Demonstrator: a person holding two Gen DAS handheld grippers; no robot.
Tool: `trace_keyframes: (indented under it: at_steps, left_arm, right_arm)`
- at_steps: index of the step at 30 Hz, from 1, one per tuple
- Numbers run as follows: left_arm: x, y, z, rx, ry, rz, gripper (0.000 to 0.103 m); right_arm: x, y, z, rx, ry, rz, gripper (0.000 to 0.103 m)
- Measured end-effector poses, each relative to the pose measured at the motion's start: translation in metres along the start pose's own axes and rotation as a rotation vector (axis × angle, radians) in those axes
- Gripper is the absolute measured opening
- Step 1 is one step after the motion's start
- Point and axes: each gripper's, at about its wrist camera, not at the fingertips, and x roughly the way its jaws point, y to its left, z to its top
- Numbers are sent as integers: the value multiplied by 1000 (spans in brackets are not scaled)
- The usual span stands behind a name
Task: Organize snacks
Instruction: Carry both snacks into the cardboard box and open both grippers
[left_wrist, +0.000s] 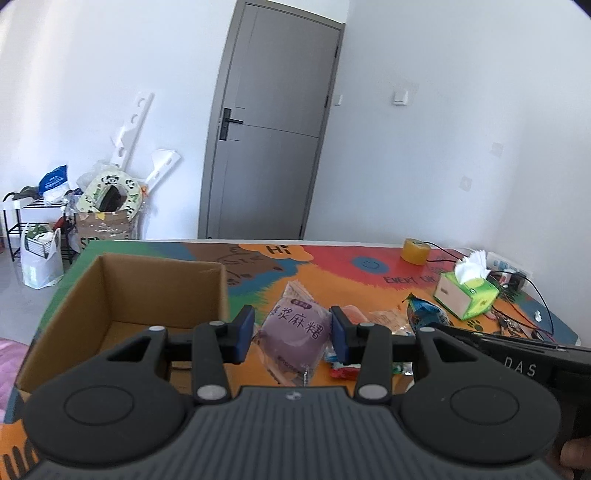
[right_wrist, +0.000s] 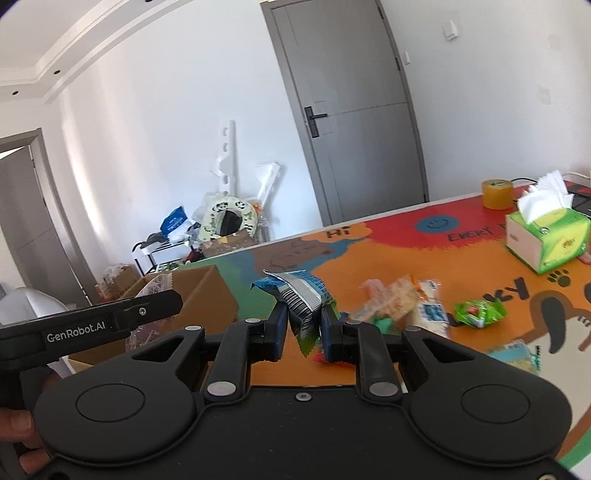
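A: The tools?
B: Left tool (left_wrist: 292, 334) clamps the purple pack (left_wrist: 295, 332); right tool (right_wrist: 303, 325) clamps the blue pack (right_wrist: 301, 295).
A: Where?
B: Above the counter (right_wrist: 388, 258), right of the box (left_wrist: 155, 291).

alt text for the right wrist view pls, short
The right gripper is shut on a blue-and-green snack packet, held above a colourful tabletop. More wrapped snacks lie scattered beyond it, an open cardboard box sits to the left and a green tissue box to the right.
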Motion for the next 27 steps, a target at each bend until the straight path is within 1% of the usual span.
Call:
trace_keyframes:
  at_steps: [9,22,25,27]
  left_arm:
    - [-2,29,5,-31,-4,50,42]
    - [1,81,9,-111,5,130,43]
    - [2,93,10,-143,7,158,47]
    - [2,100,11,-155,21,192,59]
  right_arm:
    - [14,21,5,-18,2,38,20]
    - [42,57,9,-67,38,97,20]
    - [49,69,10,-83,47,119,21]
    - [53,77,11,-94,52,135,20]
